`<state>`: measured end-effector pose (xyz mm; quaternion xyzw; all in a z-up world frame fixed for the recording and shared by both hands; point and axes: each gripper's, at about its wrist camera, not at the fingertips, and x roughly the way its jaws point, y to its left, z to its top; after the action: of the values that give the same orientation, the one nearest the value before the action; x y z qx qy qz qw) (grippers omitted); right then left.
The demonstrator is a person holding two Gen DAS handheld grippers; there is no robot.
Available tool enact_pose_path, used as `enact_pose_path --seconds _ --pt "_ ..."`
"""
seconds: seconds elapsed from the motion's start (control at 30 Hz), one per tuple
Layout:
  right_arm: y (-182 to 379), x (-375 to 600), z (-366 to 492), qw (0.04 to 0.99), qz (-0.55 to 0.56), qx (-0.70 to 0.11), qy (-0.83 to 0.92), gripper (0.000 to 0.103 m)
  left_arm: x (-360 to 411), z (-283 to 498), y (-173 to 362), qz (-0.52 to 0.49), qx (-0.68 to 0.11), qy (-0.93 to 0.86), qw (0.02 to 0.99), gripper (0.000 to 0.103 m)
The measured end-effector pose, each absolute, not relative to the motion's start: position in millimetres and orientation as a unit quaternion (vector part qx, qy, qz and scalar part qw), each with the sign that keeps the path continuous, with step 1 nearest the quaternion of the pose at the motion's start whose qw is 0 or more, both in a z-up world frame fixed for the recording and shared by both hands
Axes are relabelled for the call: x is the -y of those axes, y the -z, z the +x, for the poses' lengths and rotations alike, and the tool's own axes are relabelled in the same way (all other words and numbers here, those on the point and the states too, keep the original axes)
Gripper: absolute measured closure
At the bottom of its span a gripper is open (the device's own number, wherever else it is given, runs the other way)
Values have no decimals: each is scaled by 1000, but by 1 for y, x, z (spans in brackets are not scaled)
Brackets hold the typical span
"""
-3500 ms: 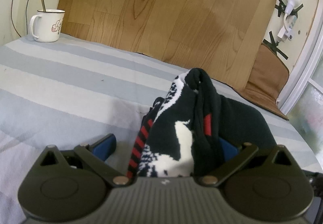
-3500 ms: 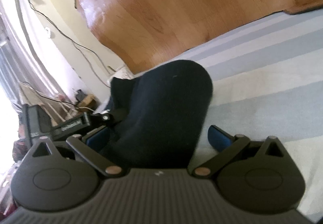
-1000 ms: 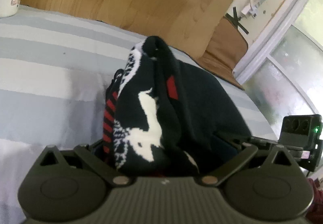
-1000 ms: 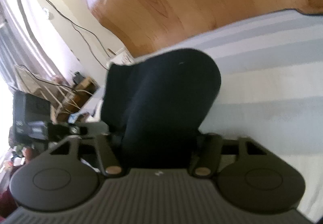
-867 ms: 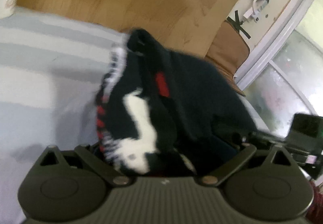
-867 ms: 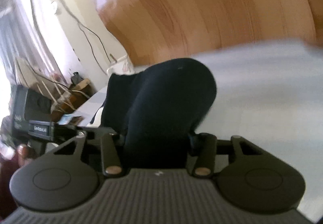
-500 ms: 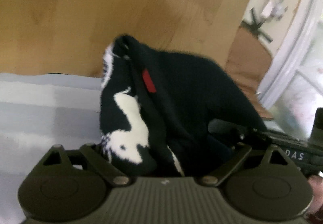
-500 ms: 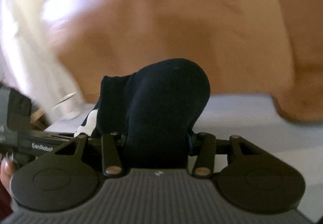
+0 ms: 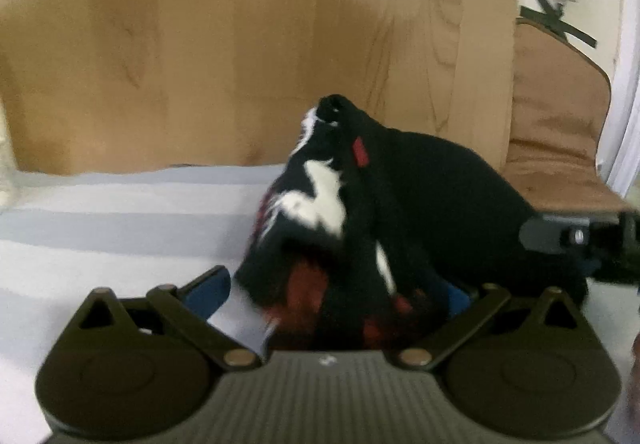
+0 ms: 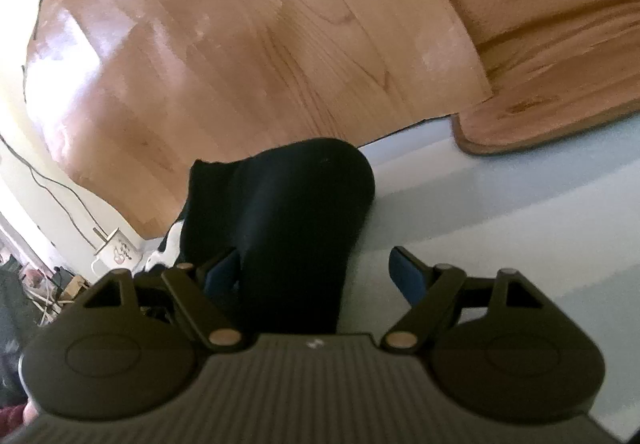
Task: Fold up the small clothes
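Left tongs (image 9: 336, 290): spread wide, blue pads clear of the cloth, gripping nothing.
Right tongs (image 10: 318, 270): also spread wide, holding nothing; the garment's plain dark end lies between the pads.
Garment: a black knitted piece with white and red pattern (image 9: 360, 212), bunched in a heap at frame centre on the grey-striped bed sheet (image 9: 100, 220); blurred at its lower edge.
Behind: wood-grain board (image 9: 240, 44) fills the upper frame.
Lower left, right view: white enamel mug (image 10: 118, 250) on the sheet.
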<state>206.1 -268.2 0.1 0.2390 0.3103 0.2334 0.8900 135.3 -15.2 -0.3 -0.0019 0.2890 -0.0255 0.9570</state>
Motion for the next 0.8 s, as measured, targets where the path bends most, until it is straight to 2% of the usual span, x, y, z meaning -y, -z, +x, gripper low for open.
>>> enact_pose_path --seconds 0.07,0.27,0.5,0.8 --pt "-1 263 189 893 236 -307 -227 19 17 103 1 18 -269 13 963 0" --pt "-5 266 129 906 224 -289 -212 18 21 48 7 84 -286 -18 954 0" --pt "-4 252 66 929 183 -269 -175 17 35 18 12 133 -296 -32 945 0" --pt "-3 237 39 940 139 -265 -165 16 26 4 11 102 -299 -27 948 0"
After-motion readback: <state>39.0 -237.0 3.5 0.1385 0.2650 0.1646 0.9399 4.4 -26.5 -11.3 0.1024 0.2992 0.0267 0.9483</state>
